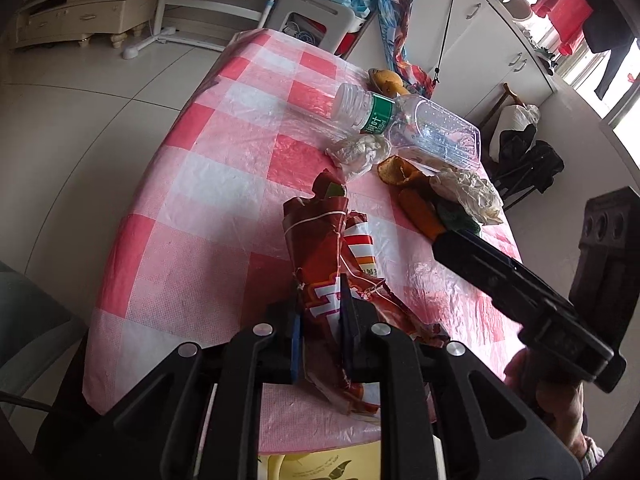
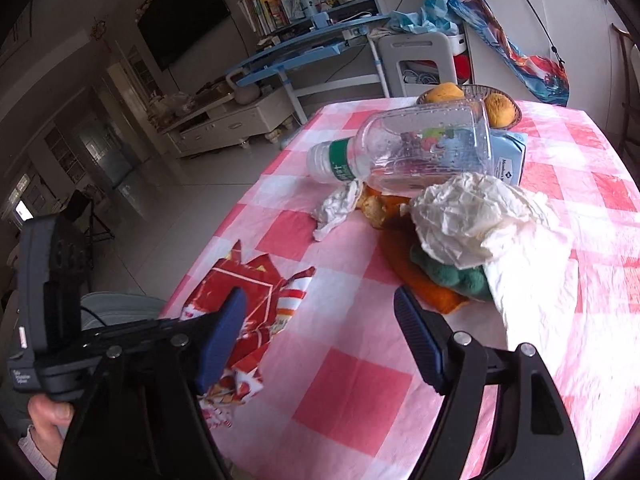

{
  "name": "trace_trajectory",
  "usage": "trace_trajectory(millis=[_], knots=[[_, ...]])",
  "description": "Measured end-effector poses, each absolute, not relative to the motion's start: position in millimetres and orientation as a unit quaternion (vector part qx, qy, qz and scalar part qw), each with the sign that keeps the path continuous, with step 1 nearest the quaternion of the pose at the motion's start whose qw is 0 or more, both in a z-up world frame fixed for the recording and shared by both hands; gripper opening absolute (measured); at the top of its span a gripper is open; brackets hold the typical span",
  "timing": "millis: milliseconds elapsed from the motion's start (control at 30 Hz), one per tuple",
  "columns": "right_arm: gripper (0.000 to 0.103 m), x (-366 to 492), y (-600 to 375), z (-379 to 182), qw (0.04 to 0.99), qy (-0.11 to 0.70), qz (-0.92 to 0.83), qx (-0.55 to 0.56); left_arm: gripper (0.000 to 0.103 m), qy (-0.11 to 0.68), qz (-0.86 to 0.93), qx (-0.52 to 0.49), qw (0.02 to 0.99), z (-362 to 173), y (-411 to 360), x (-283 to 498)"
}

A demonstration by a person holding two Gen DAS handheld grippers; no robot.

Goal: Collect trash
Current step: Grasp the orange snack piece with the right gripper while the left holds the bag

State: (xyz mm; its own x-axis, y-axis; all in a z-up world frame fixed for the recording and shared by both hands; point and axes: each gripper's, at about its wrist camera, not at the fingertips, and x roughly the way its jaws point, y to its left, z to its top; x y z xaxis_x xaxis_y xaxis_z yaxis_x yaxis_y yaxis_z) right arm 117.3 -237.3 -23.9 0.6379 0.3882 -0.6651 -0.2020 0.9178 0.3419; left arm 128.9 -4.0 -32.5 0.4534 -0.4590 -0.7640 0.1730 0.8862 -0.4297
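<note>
Clamping the red snack wrapper (image 1: 332, 276), the left tongs (image 1: 320, 320) are pinched nearly shut on its crumpled lower half, near the surface's (image 1: 188, 208) near left edge. Farther along toward the middle, a small wad of clear plastic (image 1: 360, 154) lies just in front of the empty water bottle (image 1: 404, 124), which rests on its side with its neck toward the left edge. Right of these sits the main heap: orange peel (image 2: 424, 284), something green (image 2: 456, 276) and a large crumpled tissue (image 2: 468, 220) stacked together. The right tongs (image 2: 320, 340) hang wide open with nothing between them, their tips just short of the peel. I judge the step in hand to be gathering pieces one by one, wrapper secured and heap next. That calls for carrying the open tongs forward over the tissue and peel, then closing low enough to catch the soft pile without scattering it toward the right edge.
</note>
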Motion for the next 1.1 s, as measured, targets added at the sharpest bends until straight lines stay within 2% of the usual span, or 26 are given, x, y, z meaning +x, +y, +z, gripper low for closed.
trace_trajectory(millis=[333, 433, 500, 567, 1100], knots=[[0.072, 129.8, -242.1, -41.1, 0.892, 0.431, 0.131, 0.023, 0.015, 0.481, -0.187, -0.134, 0.846, -32.1, -9.1, 126.0], [0.056, 129.6, -235.7, -43.3, 0.892, 0.434, 0.124, -0.005, 0.015, 0.479, -0.186, -0.135, 0.847, -32.7, -8.6, 125.8], [0.034, 127.7, -234.7, -43.1, 0.894, 0.433, 0.114, -0.013, 0.015, 0.477, -0.185, -0.138, 0.848, -33.1, -7.3, 125.3], [0.019, 125.7, -237.6, -41.4, 0.892, 0.436, 0.114, 0.000, 0.014, 0.475, -0.184, -0.139, 0.849, -32.3, -6.6, 124.0], [0.017, 23.7, -257.5, -5.1, 0.899, 0.392, 0.147, 0.130, 0.013, 0.436, -0.189, -0.104, 0.874, 10.7, -14.7, 86.2]])
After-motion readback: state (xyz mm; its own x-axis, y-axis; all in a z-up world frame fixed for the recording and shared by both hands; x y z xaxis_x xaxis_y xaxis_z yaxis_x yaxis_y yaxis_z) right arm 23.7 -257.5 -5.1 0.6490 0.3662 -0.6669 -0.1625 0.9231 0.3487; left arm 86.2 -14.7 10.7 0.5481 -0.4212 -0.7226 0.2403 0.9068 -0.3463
